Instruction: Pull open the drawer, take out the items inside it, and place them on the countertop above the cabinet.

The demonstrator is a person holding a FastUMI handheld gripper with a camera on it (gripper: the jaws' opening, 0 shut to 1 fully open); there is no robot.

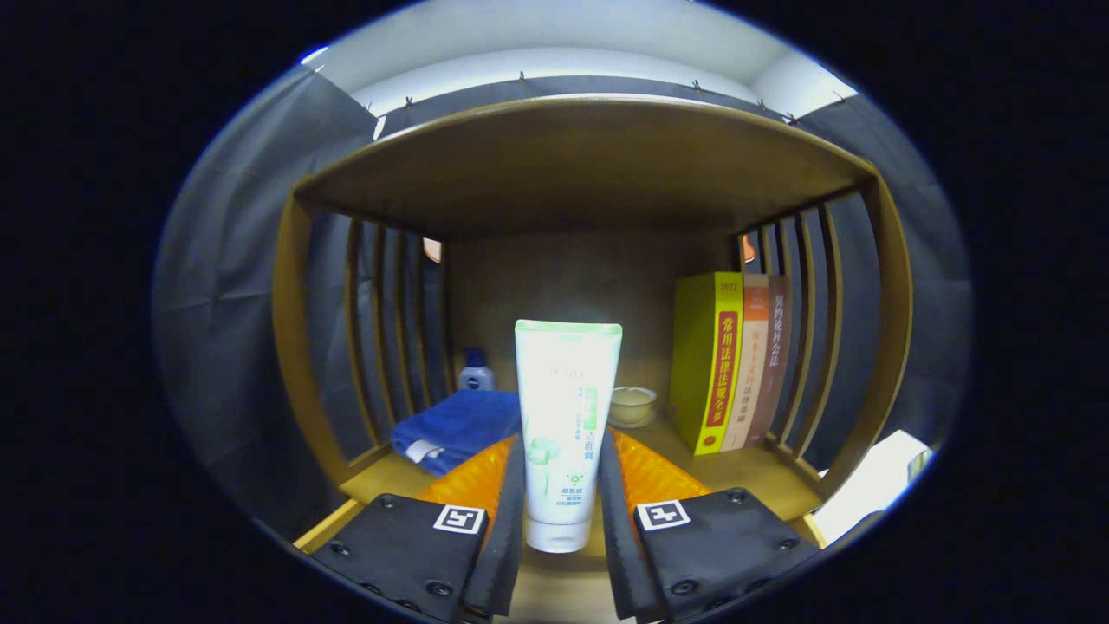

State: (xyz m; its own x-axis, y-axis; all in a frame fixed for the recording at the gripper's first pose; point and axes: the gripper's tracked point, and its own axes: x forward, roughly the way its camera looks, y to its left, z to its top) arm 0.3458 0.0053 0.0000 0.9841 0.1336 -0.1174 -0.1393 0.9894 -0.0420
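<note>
Both fingers of the tool [561,485] apparently clamp an upright white tube [565,433], cap down.

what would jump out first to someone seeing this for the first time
A white plastic tube with green print stands cap-down between the fingers of the gripper, which press on it from both sides. Beyond it on the wooden shelf, a folded blue towel lies left and upright books with a yellow-green one foremost stand right.
</note>
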